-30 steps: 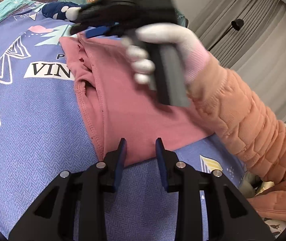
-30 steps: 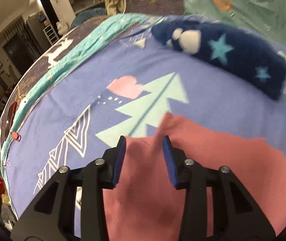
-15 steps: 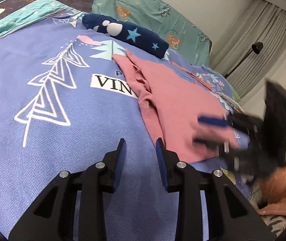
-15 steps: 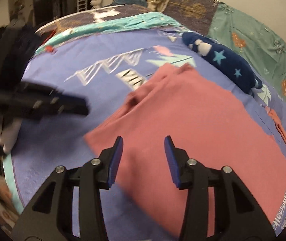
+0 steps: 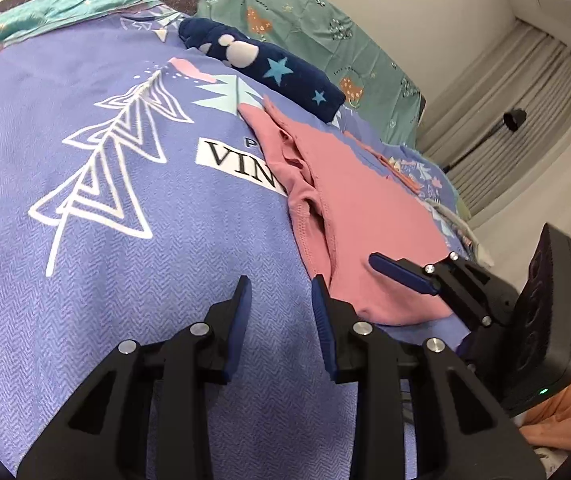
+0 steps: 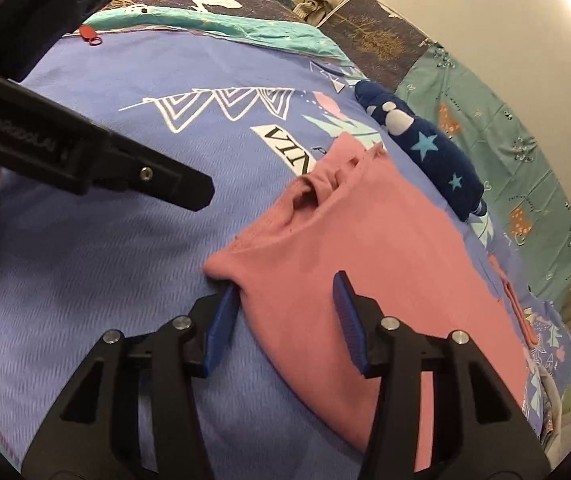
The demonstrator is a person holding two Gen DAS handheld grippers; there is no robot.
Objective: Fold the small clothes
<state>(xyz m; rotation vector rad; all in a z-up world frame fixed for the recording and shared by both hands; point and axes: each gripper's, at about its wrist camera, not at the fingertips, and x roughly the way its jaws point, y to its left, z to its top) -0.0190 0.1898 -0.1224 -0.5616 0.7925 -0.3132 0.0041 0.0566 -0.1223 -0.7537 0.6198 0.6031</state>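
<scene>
A pink garment lies flat on a purple printed bedspread, its left edge bunched into folds. In the right wrist view the near corner of the pink garment sits between the fingers of my right gripper. The jaws stand apart and the pads do not press on it. My left gripper is open over bare bedspread, just left of the garment's near edge, with nothing between its fingers. Each gripper shows in the other's view: the right gripper low over the garment's near right corner, the left gripper at upper left.
A navy star-patterned soft item lies beyond the garment, with green patterned bedding behind it. An orange strip of cloth lies to the right. A red clip sits at the bedspread's far edge. Curtains and a lamp stand at right.
My right gripper swung from the garment's far end to its near corner, rolling, and its jaws widened a little. My left gripper shifted left off the garment onto bare bedspread.
</scene>
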